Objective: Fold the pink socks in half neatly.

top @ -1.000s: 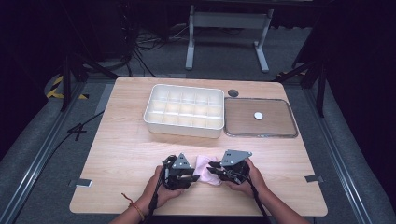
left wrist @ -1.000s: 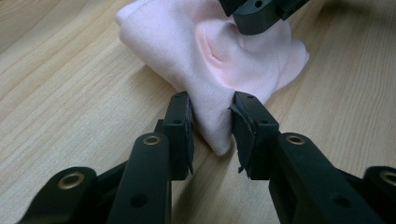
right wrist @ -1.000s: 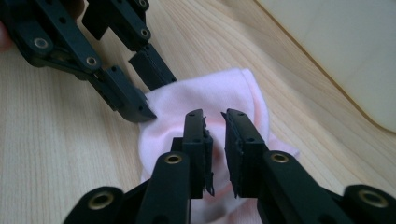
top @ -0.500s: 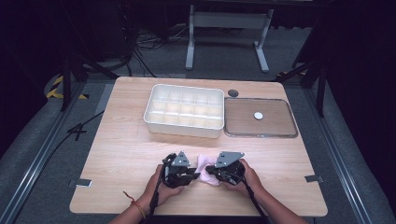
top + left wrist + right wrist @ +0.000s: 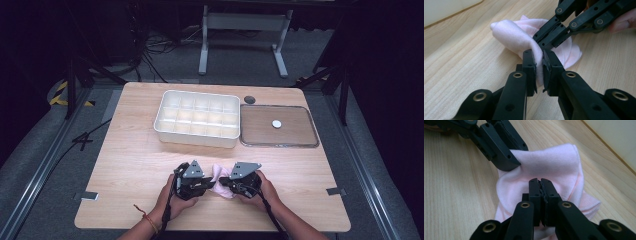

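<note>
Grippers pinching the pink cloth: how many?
2: left gripper clamps a fold near the table's front edge; right gripper pinches the pink cloth from the opposite side.

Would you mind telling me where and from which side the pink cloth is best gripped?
Grip the pink cloth at its bunched folds, coming in low along the table from either side. It lies soft and crumpled, so raised folds give the fingers fabric to pinch.

Right gripper (image 5: 541, 182) fingers pinch the pink cloth (image 5: 554, 165) on the wooden table (image 5: 456, 182), left gripper (image 5: 512, 157) gripping its far edge
</note>
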`<state>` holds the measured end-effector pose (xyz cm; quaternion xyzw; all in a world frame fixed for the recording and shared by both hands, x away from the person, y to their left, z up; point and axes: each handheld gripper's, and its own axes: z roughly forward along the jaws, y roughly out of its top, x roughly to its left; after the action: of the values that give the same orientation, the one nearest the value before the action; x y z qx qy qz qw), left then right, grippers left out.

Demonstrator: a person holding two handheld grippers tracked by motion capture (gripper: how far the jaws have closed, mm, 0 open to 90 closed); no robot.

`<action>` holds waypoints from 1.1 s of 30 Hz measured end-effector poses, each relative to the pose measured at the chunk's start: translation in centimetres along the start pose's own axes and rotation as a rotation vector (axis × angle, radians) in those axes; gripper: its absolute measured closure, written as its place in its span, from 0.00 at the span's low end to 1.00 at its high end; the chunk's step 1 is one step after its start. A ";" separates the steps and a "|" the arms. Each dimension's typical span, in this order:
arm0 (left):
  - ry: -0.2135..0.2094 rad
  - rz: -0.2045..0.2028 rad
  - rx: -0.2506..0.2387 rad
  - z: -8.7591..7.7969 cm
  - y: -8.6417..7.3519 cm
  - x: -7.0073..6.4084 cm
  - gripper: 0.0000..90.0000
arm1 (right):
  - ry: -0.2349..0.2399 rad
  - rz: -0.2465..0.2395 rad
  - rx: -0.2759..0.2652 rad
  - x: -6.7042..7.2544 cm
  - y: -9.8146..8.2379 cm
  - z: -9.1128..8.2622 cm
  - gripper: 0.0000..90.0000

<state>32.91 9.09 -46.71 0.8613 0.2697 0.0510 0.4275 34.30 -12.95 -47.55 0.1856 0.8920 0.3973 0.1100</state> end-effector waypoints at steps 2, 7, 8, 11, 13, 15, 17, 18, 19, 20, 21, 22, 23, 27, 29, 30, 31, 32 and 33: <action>0.006 -0.003 -0.002 -0.1 0.0 0.0 0.90 | -0.004 -0.004 -0.004 0.0 0.1 -0.1 0.94; 0.012 -0.007 -0.022 -0.6 0.2 0.1 0.91 | -0.023 -0.013 -0.021 0.0 0.4 -1.4 0.92; 0.011 -0.007 -0.026 -0.7 0.2 0.2 0.91 | -0.026 -0.015 -0.021 -0.1 0.3 -1.6 0.92; 0.011 -0.006 -0.019 -0.7 0.2 0.1 0.91 | -0.016 -0.013 0.005 -0.1 0.0 -1.9 0.91; 0.013 0.002 -0.016 -0.7 0.2 0.0 0.91 | -0.029 -0.016 0.035 -0.1 -0.3 -1.7 0.91; 0.014 0.011 -0.020 -0.7 0.3 -0.1 0.91 | -0.021 -0.015 0.047 -0.1 -0.4 -1.6 0.92; 0.018 0.021 -0.014 -0.7 0.4 -0.1 0.91 | -0.019 -0.012 0.053 -0.1 -0.5 -1.4 0.93; 0.018 0.021 -0.014 -0.7 0.4 -0.1 0.91 | -0.019 -0.012 0.053 -0.1 -0.5 -1.4 0.93; 0.017 0.020 -0.015 -0.7 0.4 -0.1 0.91 | -0.015 -0.011 0.052 -0.1 -0.5 -1.3 0.93; 0.016 0.019 -0.017 -0.7 0.4 -0.1 0.91 | -0.017 -0.009 0.053 -0.1 -0.5 -1.3 0.93; 0.016 0.017 -0.016 -0.8 0.4 -0.1 0.91 | -0.014 -0.007 0.052 -0.1 -0.5 -1.2 0.93; 0.014 0.017 -0.023 -0.8 0.5 -0.2 0.90 | -0.013 -0.007 0.051 -0.1 -0.5 -1.2 0.93; 0.015 0.026 -0.019 -0.8 0.5 -0.2 0.90 | -0.013 -0.007 0.051 -0.1 -0.5 -1.2 0.93; 0.022 0.060 -0.014 -0.8 0.8 -0.7 0.90 | -0.020 -0.018 0.052 -0.1 -0.4 -1.1 0.94; 0.036 0.081 -0.007 -0.7 0.8 -0.9 0.90 | -0.026 -0.022 0.053 0.0 -0.3 -1.0 0.94; 0.041 0.087 -0.002 -0.7 0.9 -1.1 0.90 | -0.033 -0.018 0.050 0.0 -0.3 -1.0 0.94; 0.045 0.100 0.000 -0.6 0.9 -1.1 0.90 | -0.035 -0.022 0.047 -0.1 -0.3 -0.9 0.94; 0.055 0.111 0.008 -0.5 0.9 -1.3 0.89 | -0.038 -0.021 0.047 -0.1 -0.2 -0.8 0.94; 0.064 0.128 0.018 -0.4 1.0 -1.5 0.89 | -0.040 -0.017 0.045 -0.1 -0.1 -0.7 0.94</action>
<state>31.97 8.12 -45.53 0.8786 0.2278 0.1032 0.4068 34.10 -13.56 -47.19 0.1885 0.8997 0.3726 0.1269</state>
